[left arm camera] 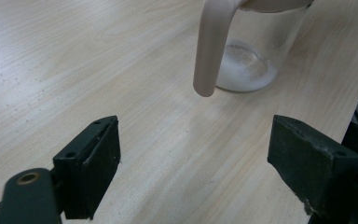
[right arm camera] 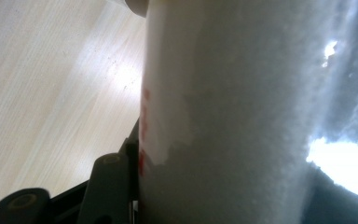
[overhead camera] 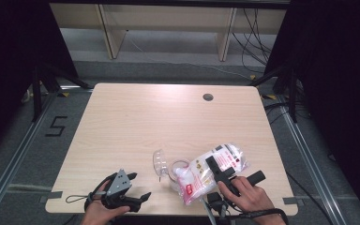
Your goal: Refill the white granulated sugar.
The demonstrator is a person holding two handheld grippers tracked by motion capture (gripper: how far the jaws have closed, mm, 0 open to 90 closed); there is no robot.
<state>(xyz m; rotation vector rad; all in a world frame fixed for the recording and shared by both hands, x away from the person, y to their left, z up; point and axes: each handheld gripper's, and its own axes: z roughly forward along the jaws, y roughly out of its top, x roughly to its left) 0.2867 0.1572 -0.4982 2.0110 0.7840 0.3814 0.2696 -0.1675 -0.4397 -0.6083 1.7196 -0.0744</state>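
The left hand-held gripper (overhead camera: 136,186) rests low on the near-left part of the pale wooden table (overhead camera: 136,122), its two black jaws spread wide with nothing between them; the person's left hand (overhead camera: 98,211) wraps its body from behind. In the left gripper view, a clear glass jar (left arm camera: 256,51) with a beige handle stands just ahead of those open jaws and slightly to their right, apart from them, with a thin layer of white grains on its bottom. The right hand-held gripper (overhead camera: 214,165), held by the right hand (overhead camera: 248,194) at the near-right edge, is clamped on a clear plastic bag of white powder (overhead camera: 211,171) with red printing, which lies tilted with its lower end at the jar's mouth. In the right gripper view the bag presses right against the one jaw that can be seen. A clear lid (overhead camera: 159,162) sits on the table just beyond the jar, between the two grippers.
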